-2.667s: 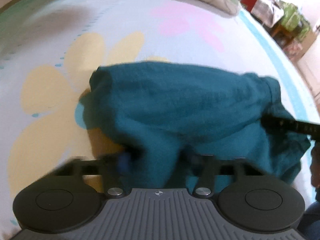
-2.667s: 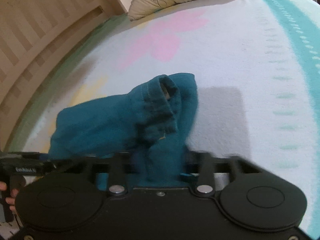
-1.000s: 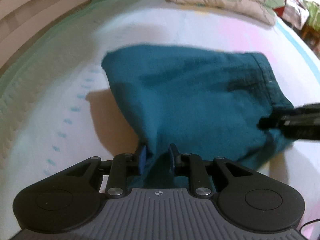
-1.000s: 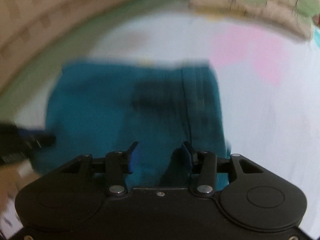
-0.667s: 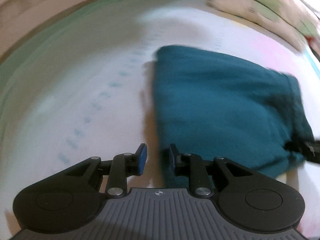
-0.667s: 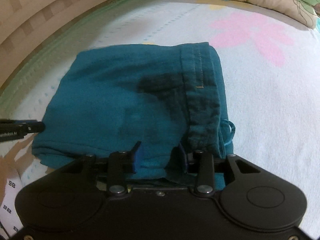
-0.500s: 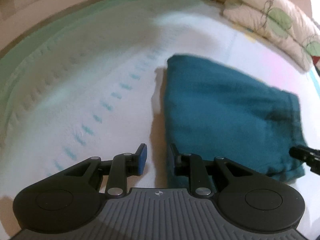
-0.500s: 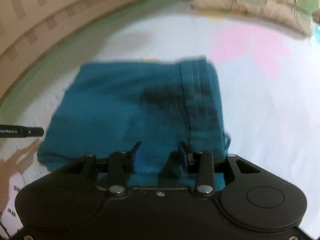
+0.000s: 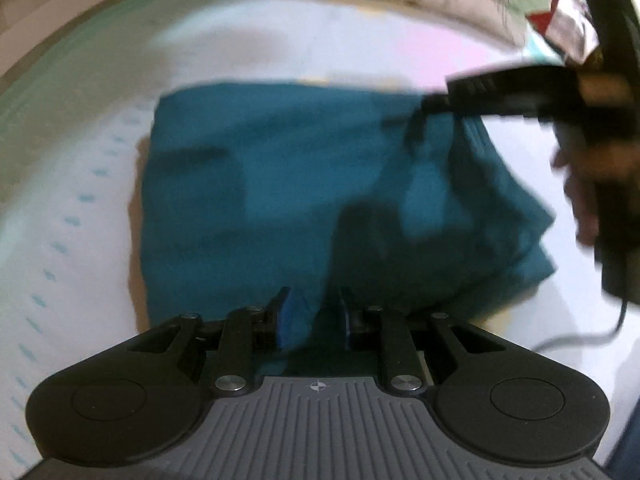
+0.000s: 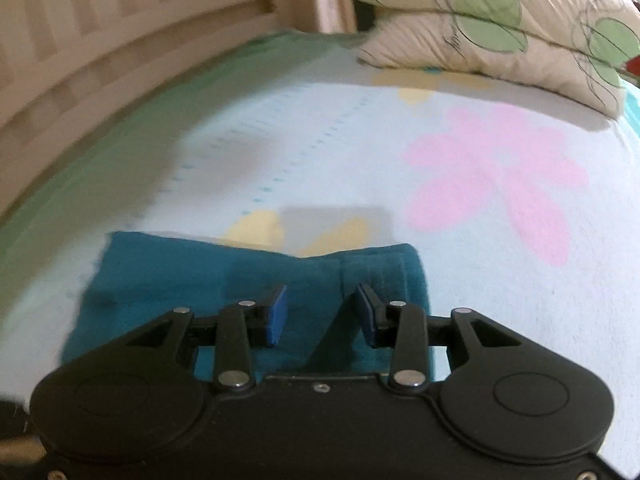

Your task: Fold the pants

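The teal pants point(image 9: 320, 184) lie folded into a rough rectangle on the bed sheet. In the left wrist view my left gripper point(image 9: 314, 320) is open at the near edge, with a fold of the cloth between its blue pads. The right gripper point(image 9: 516, 92) shows at the upper right of that view, over the pants' far right corner. In the right wrist view my right gripper point(image 10: 320, 316) is open just above the pants point(image 10: 200, 276), nothing held between its blue pads point(image 10: 276, 312).
The bed sheet point(image 10: 460, 240) is white with pink and yellow flowers. Pillows point(image 10: 500, 20) lie at the head of the bed. A wooden slatted bed frame point(image 10: 100, 40) runs along the left. A hand and cable show at the right in the left wrist view point(image 9: 584, 208).
Both grippers have let go of the pants, which now lie flat and folded. The left gripper has swung back to the pants' near edge. The right gripper has moved toward the far right corner.
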